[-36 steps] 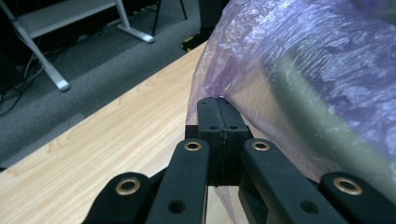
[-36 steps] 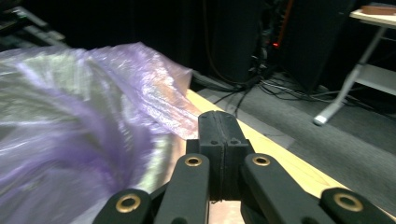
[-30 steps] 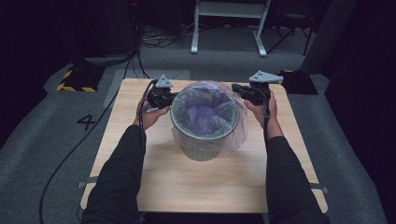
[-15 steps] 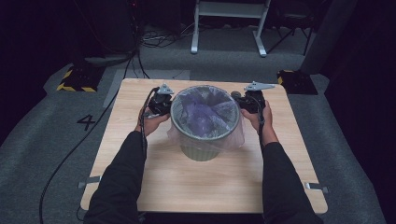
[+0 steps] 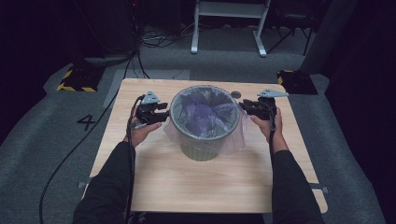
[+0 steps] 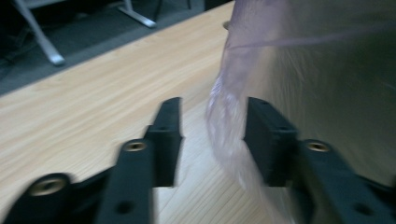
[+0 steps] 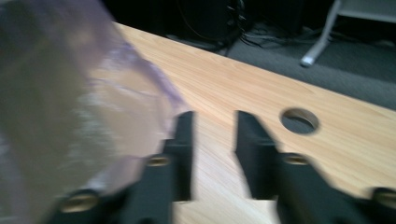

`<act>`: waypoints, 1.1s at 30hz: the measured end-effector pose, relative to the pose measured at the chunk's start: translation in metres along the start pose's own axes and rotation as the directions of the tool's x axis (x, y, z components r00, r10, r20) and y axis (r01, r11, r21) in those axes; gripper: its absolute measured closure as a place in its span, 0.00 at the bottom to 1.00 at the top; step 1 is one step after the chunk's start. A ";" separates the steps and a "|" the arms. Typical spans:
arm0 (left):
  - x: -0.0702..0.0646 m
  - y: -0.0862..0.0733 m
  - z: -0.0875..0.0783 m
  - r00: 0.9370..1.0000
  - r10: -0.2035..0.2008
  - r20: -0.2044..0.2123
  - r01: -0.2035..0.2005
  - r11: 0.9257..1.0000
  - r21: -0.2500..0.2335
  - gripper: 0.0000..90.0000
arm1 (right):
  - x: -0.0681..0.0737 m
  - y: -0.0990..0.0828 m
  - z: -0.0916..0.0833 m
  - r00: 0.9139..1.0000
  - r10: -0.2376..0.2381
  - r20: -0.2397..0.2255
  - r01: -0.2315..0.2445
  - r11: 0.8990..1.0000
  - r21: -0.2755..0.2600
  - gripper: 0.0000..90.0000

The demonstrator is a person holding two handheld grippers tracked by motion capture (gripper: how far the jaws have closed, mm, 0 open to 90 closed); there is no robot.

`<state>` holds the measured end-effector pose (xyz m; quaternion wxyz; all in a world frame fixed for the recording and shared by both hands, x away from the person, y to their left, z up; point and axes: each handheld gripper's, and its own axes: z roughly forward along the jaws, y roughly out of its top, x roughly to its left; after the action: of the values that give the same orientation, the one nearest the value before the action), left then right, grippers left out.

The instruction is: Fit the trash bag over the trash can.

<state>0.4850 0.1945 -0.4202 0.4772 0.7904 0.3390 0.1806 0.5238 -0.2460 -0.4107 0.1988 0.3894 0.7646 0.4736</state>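
1. Nearest, two dark-sleeved forearms entering from the bottom edge of the high view, over the wooden table (image 5: 205, 186).
2. Further on, left gripper (image 5: 159, 115) held at the left flank of the waste bin (image 5: 201, 144), jaws just opened, now parted about halfway.
3. In the left gripper view, loose hanging fold of the purple plastic bag (image 6: 224, 116) caught in the gap between the jaws, close by one pad; no pressing seen, though blurred.
4. Opposite, right gripper (image 5: 247, 108) held at the bin's right flank, jaws likewise just opened, parted partway.
5. In the right gripper view, bare tabletop between the jaws, nothing gripped; bag skirt (image 7: 116, 93) lying just outside the jaw nearer the bin.
6. Centred between both grippers, bin standing upright on the table, bag lining its inside and draped over the rim, skirt hanging loosely down the outer wall.
7. Beyond the bin, small round hole (image 5: 236, 94) in the tabletop near the far edge.
8. Farthest, grey floor with cables and a white metal frame (image 5: 229, 28).
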 end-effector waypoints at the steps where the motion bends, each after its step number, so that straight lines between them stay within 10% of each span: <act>1: -0.002 -0.001 -0.005 1.000 0.023 -0.005 -0.023 1.000 0.006 0.53 | -0.002 0.000 -0.003 1.000 0.000 0.006 0.000 1.000 0.010 0.60; 5: -0.017 -0.008 -0.020 0.995 0.095 0.013 -0.095 0.995 0.008 0.38 | -0.011 0.001 -0.019 0.999 0.035 0.018 -0.034 0.999 -0.021 0.41; 13: -0.045 -0.021 -0.035 0.977 0.187 0.101 -0.191 0.981 0.022 0.22 | -0.017 0.008 -0.050 0.997 -0.015 0.074 0.019 0.999 -0.047 0.35; 17: -0.058 -0.025 -0.042 0.968 0.207 0.142 -0.212 0.977 0.019 0.20 | -0.010 0.009 -0.067 0.998 -0.058 -0.010 0.057 0.995 -0.080 0.32; 21: -0.070 -0.028 -0.044 0.959 0.221 0.179 -0.227 0.974 0.012 0.19 | 0.012 0.007 -0.079 0.981 -0.166 -0.104 0.159 0.985 -0.074 0.27; 26: -0.084 -0.028 -0.041 0.949 0.250 0.193 -0.259 0.966 0.021 0.21 | 0.052 -0.009 -0.089 0.935 -0.274 -0.224 0.268 0.962 -0.057 0.24; 33: -0.086 -0.028 -0.034 0.944 0.272 0.185 -0.282 0.959 0.032 0.63 | 0.092 -0.033 -0.083 0.920 -0.326 -0.216 0.331 0.944 -0.015 0.38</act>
<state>0.3939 0.1640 -0.4258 0.4526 0.8566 0.1854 0.1642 0.3979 -0.2291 -0.3948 0.1870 0.2043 0.8411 0.4647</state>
